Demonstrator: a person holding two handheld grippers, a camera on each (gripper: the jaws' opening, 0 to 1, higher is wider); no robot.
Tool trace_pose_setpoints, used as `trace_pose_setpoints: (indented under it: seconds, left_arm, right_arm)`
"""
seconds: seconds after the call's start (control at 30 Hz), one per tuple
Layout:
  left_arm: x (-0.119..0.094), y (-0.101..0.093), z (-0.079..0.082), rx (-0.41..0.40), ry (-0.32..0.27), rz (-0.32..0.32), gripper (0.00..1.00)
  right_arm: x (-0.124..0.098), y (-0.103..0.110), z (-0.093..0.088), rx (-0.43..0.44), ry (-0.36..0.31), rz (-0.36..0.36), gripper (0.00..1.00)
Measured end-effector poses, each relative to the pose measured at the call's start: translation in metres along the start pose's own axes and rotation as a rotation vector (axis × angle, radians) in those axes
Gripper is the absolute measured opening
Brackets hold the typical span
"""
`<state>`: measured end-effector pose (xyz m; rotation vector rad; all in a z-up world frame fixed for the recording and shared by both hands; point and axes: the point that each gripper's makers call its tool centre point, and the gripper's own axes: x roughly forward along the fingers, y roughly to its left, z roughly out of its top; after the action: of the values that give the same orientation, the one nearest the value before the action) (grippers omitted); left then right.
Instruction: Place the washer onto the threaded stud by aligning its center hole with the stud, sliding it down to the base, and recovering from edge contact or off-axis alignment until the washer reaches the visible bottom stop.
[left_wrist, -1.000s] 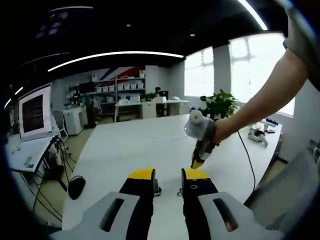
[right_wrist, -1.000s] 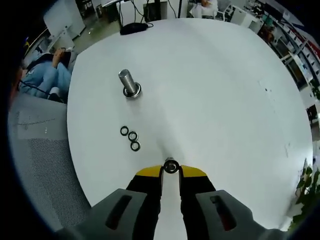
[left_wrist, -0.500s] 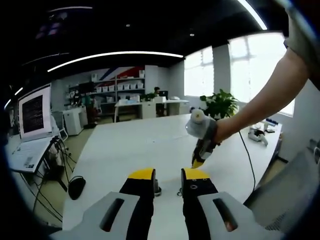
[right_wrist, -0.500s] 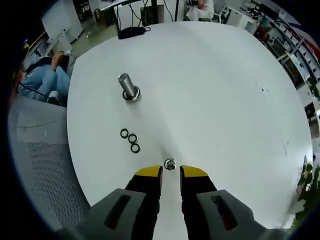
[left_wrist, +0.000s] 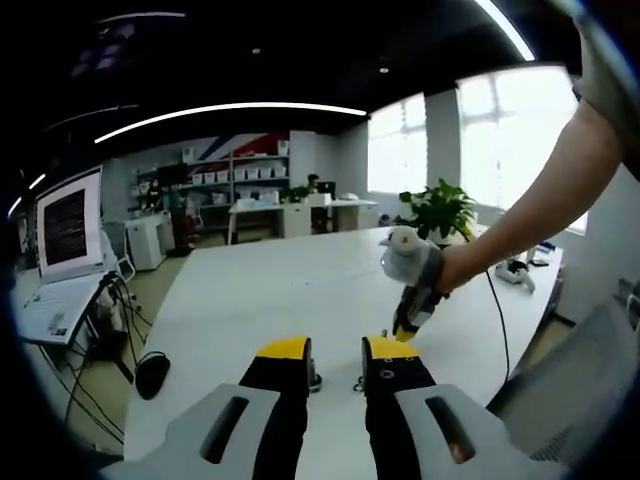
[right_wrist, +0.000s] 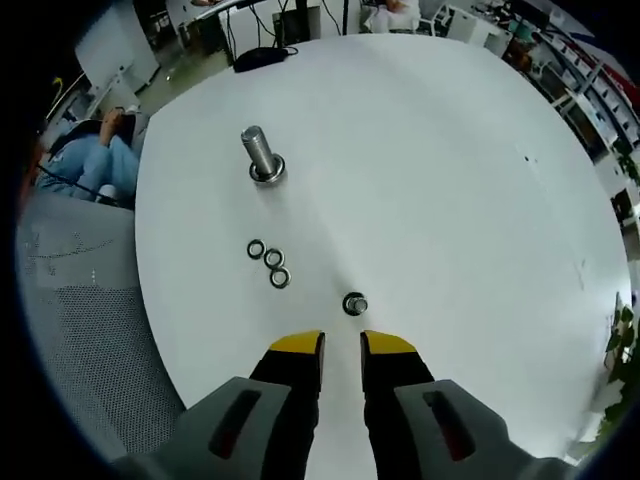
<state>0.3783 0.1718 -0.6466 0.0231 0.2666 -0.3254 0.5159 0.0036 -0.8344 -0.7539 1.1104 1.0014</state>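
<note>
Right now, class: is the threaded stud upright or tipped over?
Upright: the threaded stud stands on its wide base on the white table, its shaft rising clear.

Both grippers same build: left gripper (left_wrist: 336, 352) and right gripper (right_wrist: 341, 346) have black jaws w/ yellow tips on grey housings, each w/ a dark oval slot. Screw head on left's right-hand jaw. Person's forearm (left_wrist: 535, 205) bare; short grey sleeve (left_wrist: 610, 75), probably a T-shirt.

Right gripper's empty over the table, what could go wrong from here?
1. The right gripper is open, and the small nut-like part lies on the table ahead of it; it may be grabbed instead of a washer.
2. The three washers touch in a row, so a pinch may lift two.
3. The stud stands unheld; edge contact might tip it.
</note>
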Motion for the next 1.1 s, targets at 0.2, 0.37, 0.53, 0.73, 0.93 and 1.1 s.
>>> trace_pose_setpoints:
  seconds: [0.2,0.37,0.53,0.73,0.93,1.1]
  left_arm:
    - [0.0,0.0,0.0,-0.001,0.002,-0.002,0.18]
    - [0.0,0.0,-0.001,-0.003,0.001,-0.004,0.18]
    - [0.0,0.0,0.0,-0.008,-0.002,-0.003,0.18]
    - [0.0,0.001,-0.001,-0.007,-0.001,-0.002,0.18]
    - [-0.001,0.002,0.0,-0.013,-0.006,0.004,0.18]
    - [-0.001,0.003,0.0,-0.012,-0.004,0.007,0.18]
  right_arm:
    - [0.006,0.01,0.0,0.004,0.005,0.014,0.17]
    - [0.01,0.018,0.006,0.006,-0.002,0.03,0.17]
    - [0.015,0.026,0.011,-0.001,-0.004,0.038,0.18]
    - [0.023,0.036,0.017,-0.013,-0.003,0.054,0.18]
    - [0.029,0.041,0.02,-0.03,0.001,0.062,0.18]
    - [0.036,0.044,0.02,-0.034,0.005,0.069,0.18]
